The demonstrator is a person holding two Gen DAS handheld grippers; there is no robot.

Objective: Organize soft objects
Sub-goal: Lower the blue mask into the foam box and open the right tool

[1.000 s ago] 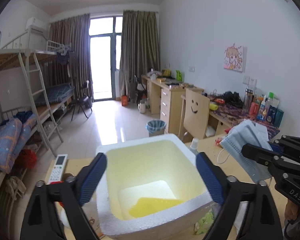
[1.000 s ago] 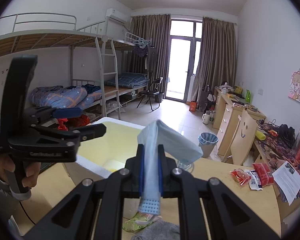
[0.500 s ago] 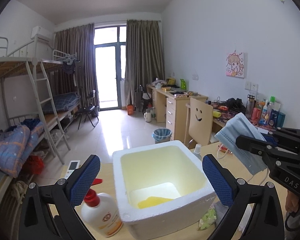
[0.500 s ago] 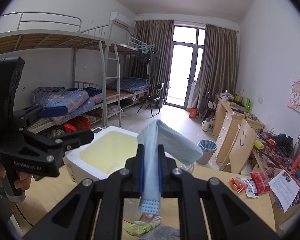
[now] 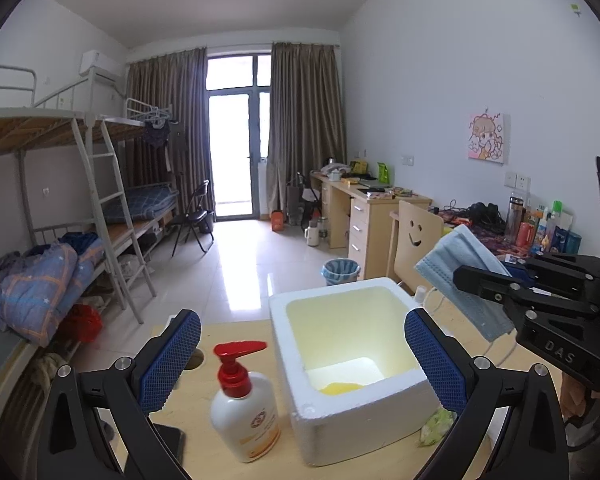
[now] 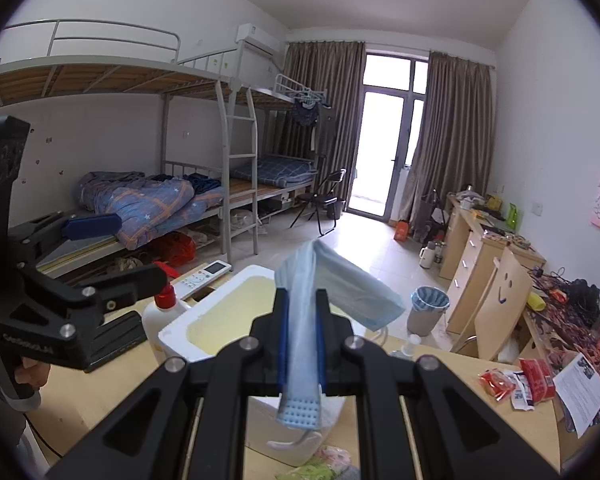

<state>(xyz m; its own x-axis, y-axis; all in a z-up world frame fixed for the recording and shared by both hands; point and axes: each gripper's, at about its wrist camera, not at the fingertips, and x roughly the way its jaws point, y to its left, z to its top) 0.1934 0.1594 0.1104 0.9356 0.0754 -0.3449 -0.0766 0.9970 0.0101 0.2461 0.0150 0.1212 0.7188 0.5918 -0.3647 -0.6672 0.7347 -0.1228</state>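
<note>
My right gripper is shut on a light blue face mask and holds it in the air above the right side of a white foam box. The mask also shows in the left wrist view, right of the box. A yellow soft item lies on the box floor. My left gripper is open and empty, drawn back in front of the box; it also shows in the right wrist view. A green soft item lies on the table by the box's right corner.
A white soap pump bottle with a red top stands left of the box. A white remote lies at the table's far edge. A black flat object lies at the left. Snack packets and paper lie at the right.
My left gripper has pulled back and up from the box, bringing the soap bottle into view. My right gripper still holds the mask, now seen from farther back above the box.
</note>
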